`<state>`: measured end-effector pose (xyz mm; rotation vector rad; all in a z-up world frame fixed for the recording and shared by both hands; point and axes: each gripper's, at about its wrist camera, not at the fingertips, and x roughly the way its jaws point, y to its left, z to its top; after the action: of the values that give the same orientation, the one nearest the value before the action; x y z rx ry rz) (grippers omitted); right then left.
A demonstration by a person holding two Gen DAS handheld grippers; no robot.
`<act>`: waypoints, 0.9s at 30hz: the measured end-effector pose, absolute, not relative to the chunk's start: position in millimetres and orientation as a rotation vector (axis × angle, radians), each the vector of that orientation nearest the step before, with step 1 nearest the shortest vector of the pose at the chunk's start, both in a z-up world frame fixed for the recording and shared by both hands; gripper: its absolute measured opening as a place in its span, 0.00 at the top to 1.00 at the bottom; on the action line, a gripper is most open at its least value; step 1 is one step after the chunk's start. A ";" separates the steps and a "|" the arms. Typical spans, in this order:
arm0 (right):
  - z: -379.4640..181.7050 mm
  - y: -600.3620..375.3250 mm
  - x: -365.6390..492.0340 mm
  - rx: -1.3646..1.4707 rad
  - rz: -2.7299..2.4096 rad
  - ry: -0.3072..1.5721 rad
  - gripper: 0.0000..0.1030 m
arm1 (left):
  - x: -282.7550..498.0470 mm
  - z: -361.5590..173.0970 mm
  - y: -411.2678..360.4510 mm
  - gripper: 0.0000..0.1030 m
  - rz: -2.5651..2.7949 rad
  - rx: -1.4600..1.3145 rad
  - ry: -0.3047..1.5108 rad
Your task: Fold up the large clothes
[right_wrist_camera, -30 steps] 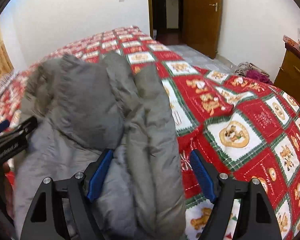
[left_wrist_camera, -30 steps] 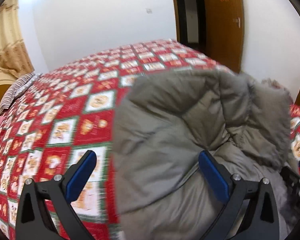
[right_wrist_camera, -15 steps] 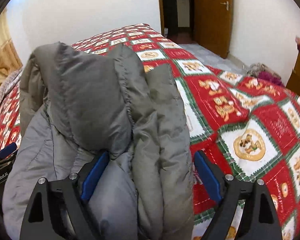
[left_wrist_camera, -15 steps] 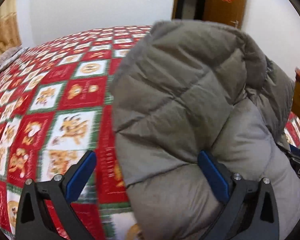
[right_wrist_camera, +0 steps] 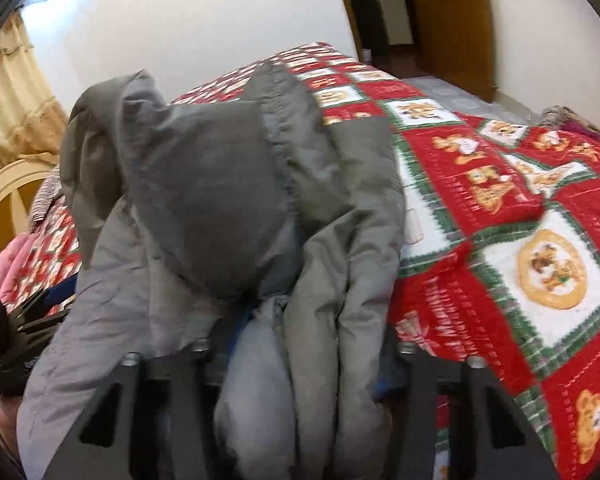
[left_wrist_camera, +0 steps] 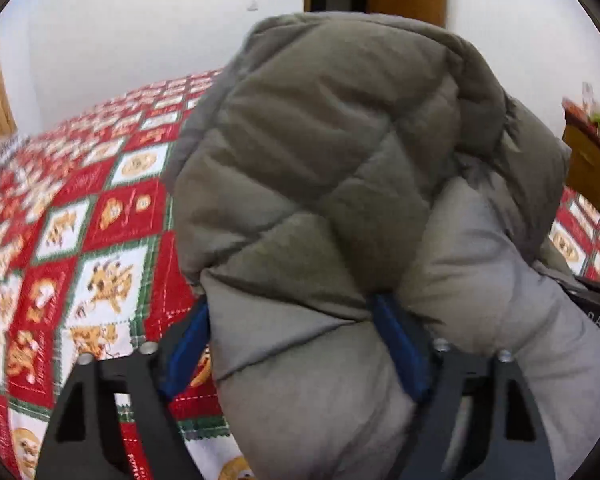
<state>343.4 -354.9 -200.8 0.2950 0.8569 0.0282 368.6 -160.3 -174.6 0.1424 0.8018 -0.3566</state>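
Your left gripper point(left_wrist_camera: 290, 344) has its jaws clamped on the near edge of the bulky grey-olive quilted down jacket point(left_wrist_camera: 340, 184), w/ the fabric billowing up and fwd above the red, white and green patchwork bed quilt point(left_wrist_camera: 92, 240). Your right gripper point(right_wrist_camera: 308, 360) looks clamped too, jaws pinching a thick bunch of the jacket's other near corner, though the blue pads are mostly buried in cloth. Jacket hangs betw. both grippers, long axis running away from you, so I'd judge the fold goes fwd onto the bed, both hands equally near.
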 end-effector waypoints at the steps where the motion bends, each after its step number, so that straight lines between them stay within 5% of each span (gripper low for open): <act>1: -200.9 -354.7 343.4 0.305 0.036 0.856 0.61 | 367.1 -173.7 -163.1 0.34 -0.366 0.150 0.804; 3: -202.1 -357.7 343.8 0.354 0.056 0.853 0.65 | 365.0 -172.4 -166.5 0.40 -0.366 0.169 0.803; 8: -200.0 -358.1 336.6 0.411 0.116 0.810 0.75 | 346.5 -163.3 -178.1 0.76 -0.384 0.267 0.767; 11: -195.0 -353.9 332.6 0.418 0.126 0.792 0.79 | 336.7 -154.7 -177.2 0.85 -0.370 0.279 0.747; 27: -143.4 -205.7 338.3 0.357 0.437 0.753 0.84 | 293.9 -85.9 -50.7 0.89 -0.140 0.271 0.661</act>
<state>338.3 -205.7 -143.4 0.3571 0.7533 0.4366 293.9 -50.7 -85.9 0.2713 0.6615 -0.1400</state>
